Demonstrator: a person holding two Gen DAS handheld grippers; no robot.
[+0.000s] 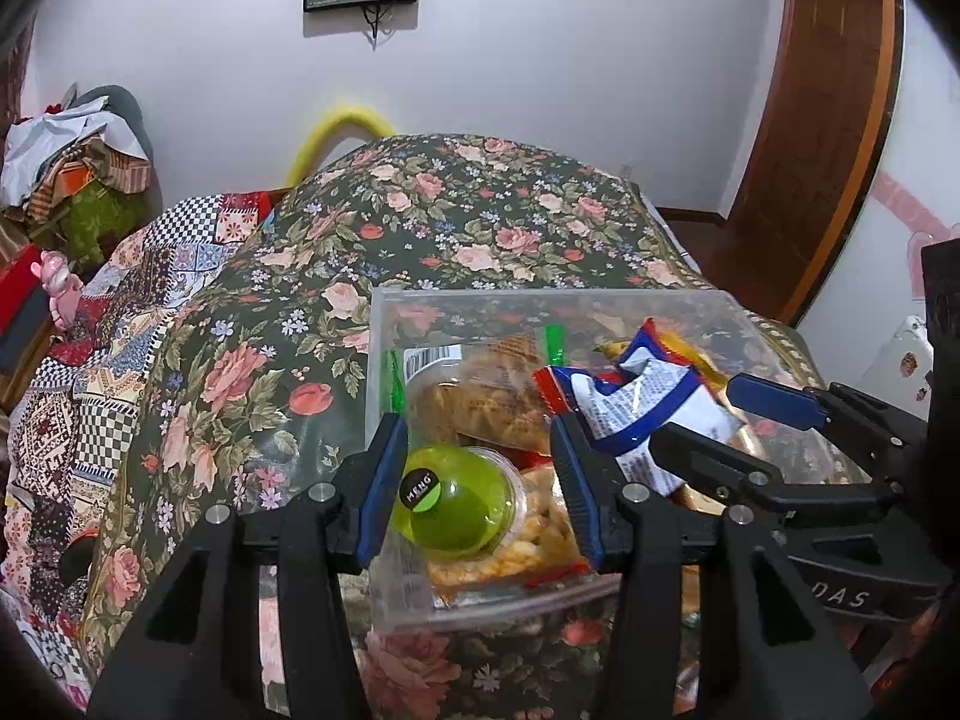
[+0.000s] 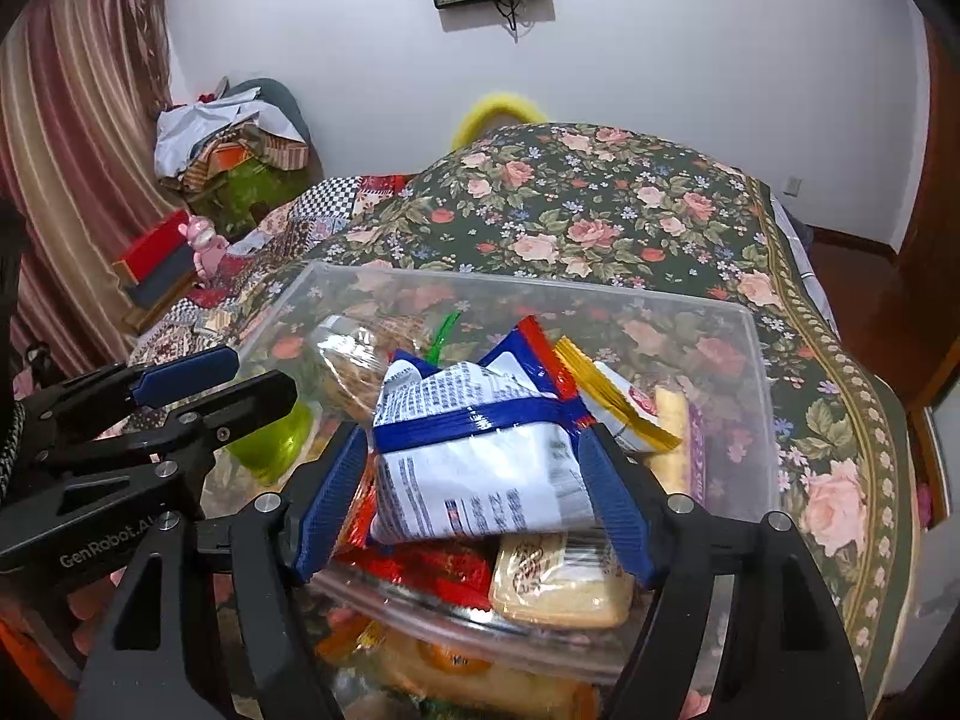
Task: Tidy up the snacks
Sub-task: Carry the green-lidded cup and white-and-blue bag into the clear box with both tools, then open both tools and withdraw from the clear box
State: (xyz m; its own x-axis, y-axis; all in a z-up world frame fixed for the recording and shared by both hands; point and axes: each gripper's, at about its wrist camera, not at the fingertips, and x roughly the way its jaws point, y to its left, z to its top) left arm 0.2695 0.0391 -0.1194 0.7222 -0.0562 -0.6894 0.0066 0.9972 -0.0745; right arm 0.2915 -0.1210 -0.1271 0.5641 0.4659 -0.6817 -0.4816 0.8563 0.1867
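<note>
Right gripper (image 2: 474, 474) pinches white-blue snack packet (image 2: 474, 450) above clear bin (image 2: 762, 420), near its front edge — light, crinkly, slippery; grip mid-body. Left gripper (image 1: 474, 486) spread, probably around green cup (image 1: 462, 498) — rigid, smooth.

Colours and patterns noted from both wrist cameras.

I record a clear bin (image 2: 762, 396) on a dark green bedspread (image 2: 630, 210) printed with pink and red roses. Beside it lies a patchwork quilt (image 1: 96, 360) with black-and-white checks. Inside I see a white snack packet (image 2: 480, 456) with blue bands and red corners, a lime-green cup (image 1: 456, 498), and a pale yellow cake pack (image 2: 558, 582). Both grippers are black with blue pads (image 1: 378, 480). The curtain (image 2: 72, 138) is striped maroon and beige.
</note>
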